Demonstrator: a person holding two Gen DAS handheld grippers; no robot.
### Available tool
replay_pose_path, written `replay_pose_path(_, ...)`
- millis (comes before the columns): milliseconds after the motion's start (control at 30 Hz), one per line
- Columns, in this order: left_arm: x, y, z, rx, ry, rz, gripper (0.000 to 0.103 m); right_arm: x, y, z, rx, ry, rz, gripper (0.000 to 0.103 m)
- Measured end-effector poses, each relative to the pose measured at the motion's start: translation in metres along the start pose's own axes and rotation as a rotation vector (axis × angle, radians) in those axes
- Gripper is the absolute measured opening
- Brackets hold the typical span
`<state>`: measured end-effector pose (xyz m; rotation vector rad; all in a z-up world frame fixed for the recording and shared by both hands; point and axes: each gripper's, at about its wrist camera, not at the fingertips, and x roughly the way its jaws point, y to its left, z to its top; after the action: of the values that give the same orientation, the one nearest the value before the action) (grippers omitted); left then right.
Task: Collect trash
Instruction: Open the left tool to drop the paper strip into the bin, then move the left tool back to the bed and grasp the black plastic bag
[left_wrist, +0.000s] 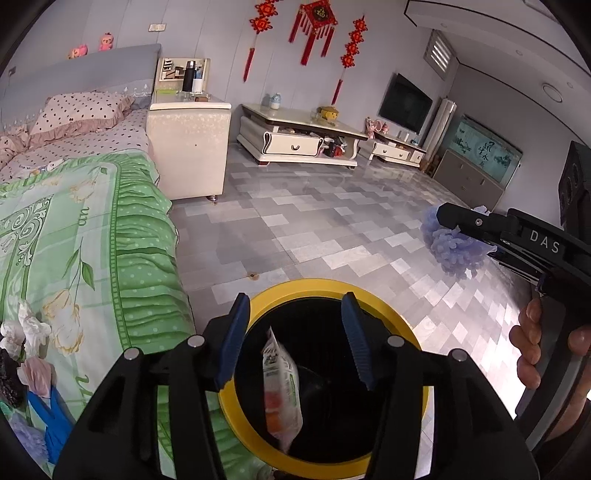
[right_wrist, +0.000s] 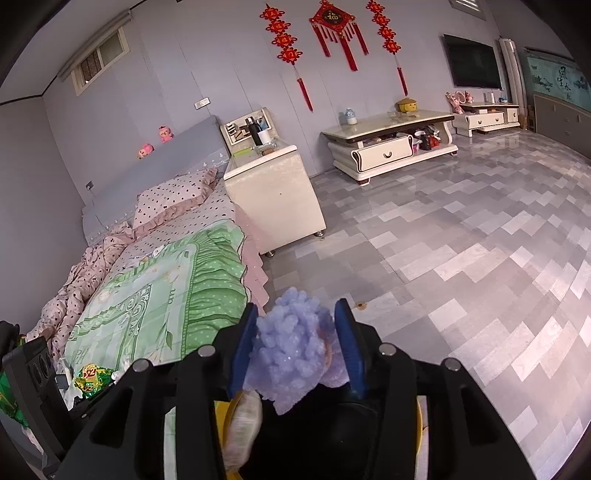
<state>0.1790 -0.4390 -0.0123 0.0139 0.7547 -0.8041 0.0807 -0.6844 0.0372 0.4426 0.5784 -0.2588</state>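
Note:
A black bin with a yellow rim (left_wrist: 295, 290) stands on the floor beside the bed. My left gripper (left_wrist: 295, 332) is open right above it, and a white, green and orange snack wrapper (left_wrist: 280, 387) is inside the bin's mouth below the fingers. My right gripper (right_wrist: 295, 347) is shut on a crumpled lilac paper ball (right_wrist: 291, 354), held above the bin (right_wrist: 420, 417); it also shows in the left wrist view (left_wrist: 456, 247) at the right. The wrapper (right_wrist: 243, 424) shows at the bin's left side.
The bed with a green quilt (left_wrist: 74, 258) holds more litter: white tissues (left_wrist: 29, 328), a blue piece (left_wrist: 51, 417), and a green and gold wrapper (right_wrist: 90, 380). A white bedside cabinet (left_wrist: 188, 147) and low TV tables (left_wrist: 299, 136) stand beyond the tiled floor (left_wrist: 332, 221).

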Motion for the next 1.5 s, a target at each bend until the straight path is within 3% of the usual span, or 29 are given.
replay_pose_path(67, -0.004, 0.001, 0.001, -0.004, -0.004, 0.002, 0.054, -0.001, -0.001, 0.0, 0.005, 0.0, -0.008, 0.052)
replay_pose_path(233, -0.018, 0.012, 0.001, -0.019, -0.03, 0.021, 0.063, -0.006, 0.0, -0.002, 0.017, 0.001, -0.02, 0.06)
replay_pose_path(567, -0.07, 0.054, -0.002, -0.04, -0.099, 0.126, 0.072, -0.024, 0.029, -0.008, -0.011, -0.02, 0.012, 0.065)
replay_pose_path(1067, -0.18, 0.151, -0.014, -0.12, -0.209, 0.353, 0.086, -0.041, 0.144, -0.027, -0.174, -0.012, 0.158, 0.072)
replay_pose_path(1500, -0.243, 0.247, -0.052, -0.215, -0.197, 0.563, 0.088, -0.027, 0.237, -0.061, -0.308, 0.066, 0.297, 0.073)
